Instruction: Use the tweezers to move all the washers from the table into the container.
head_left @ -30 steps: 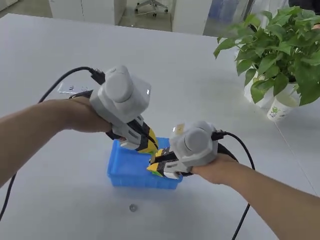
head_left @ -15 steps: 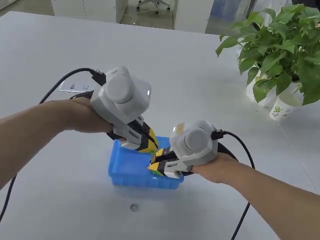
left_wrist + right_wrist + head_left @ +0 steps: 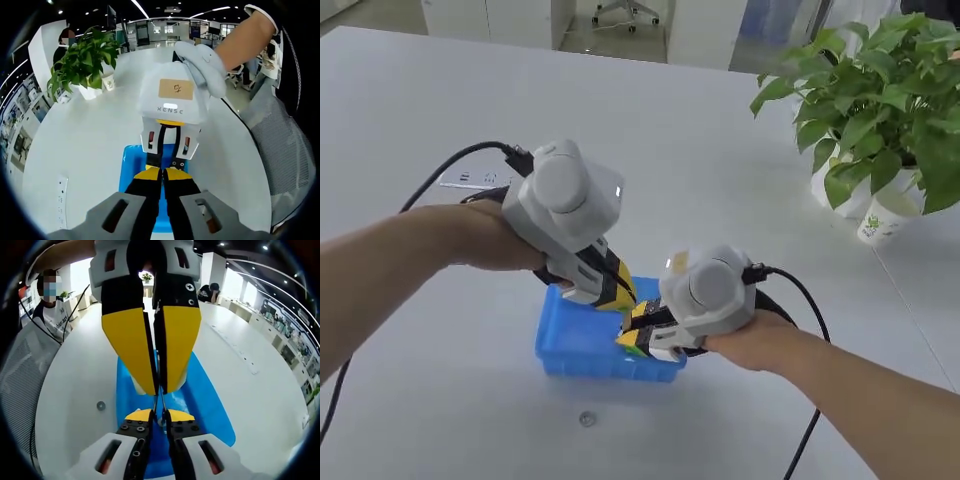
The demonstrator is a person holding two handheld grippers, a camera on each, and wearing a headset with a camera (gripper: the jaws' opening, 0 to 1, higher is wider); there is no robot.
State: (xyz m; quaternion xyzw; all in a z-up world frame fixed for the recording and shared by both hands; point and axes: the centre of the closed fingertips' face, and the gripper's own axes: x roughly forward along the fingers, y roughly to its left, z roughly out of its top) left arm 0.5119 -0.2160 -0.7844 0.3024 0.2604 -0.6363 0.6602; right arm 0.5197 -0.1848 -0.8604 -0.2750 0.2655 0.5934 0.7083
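Head view: two grippers meet over a blue container

Smooth, matte, pale grey table (image 3: 720,150) carries a rectangular blue plastic container (image 3: 578,361) with straight walls. Both grippers have rounded white moulded bodies and black jaws tipped with flat yellow pads. Their tips nearly touch above the container's near right corner.

One small, flat, grey metal washer (image 3: 586,419) lies on the bare table just outside the container's near wall, a little apart from both grippers.

In the right gripper view, the left gripper (image 3: 157,388) comes down from the top. Its yellow pads are pressed together on the thin, bright metal tweezers (image 3: 160,401). The slim end of the tweezers reaches into the narrow gap between the jaws of the right gripper (image 3: 160,415). Those jaws stand close together, but I cannot tell whether they pinch it. The tweezers hang over the container's blue floor, and the washer lies to the left, beyond the wall.
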